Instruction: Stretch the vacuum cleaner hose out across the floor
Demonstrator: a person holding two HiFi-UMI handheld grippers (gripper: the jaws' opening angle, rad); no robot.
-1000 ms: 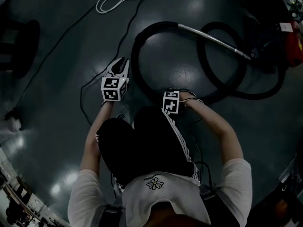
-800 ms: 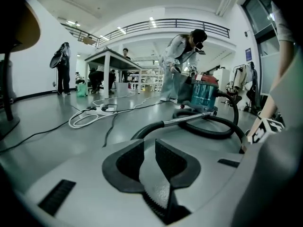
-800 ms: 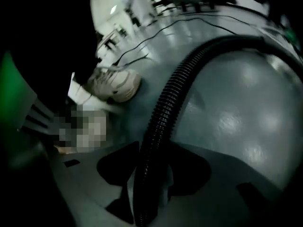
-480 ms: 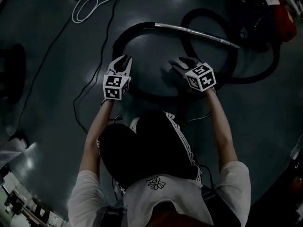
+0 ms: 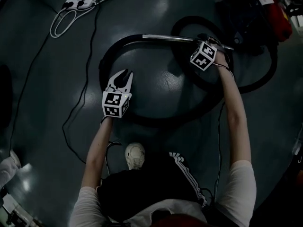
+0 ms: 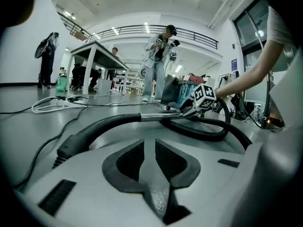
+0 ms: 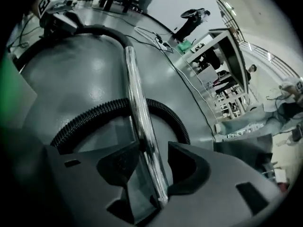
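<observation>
My right claw [image 7: 152, 159] loosely straddles the smooth chrome tube [image 5: 168, 37]; ribbed hose [image 5: 163, 118] rings bare floor [image 5: 156, 77] beside it; left claw [image 6: 149, 149] ajar, empty.

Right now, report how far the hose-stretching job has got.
Done: nothing visibly; the hose lies in loops on the floor. In hand: the right gripper straddles the metal wand, jaws apart, not clamped; the left gripper hovers empty near the hose's curve, jaws almost together. Left: grip it and pull the loops out straight.
</observation>
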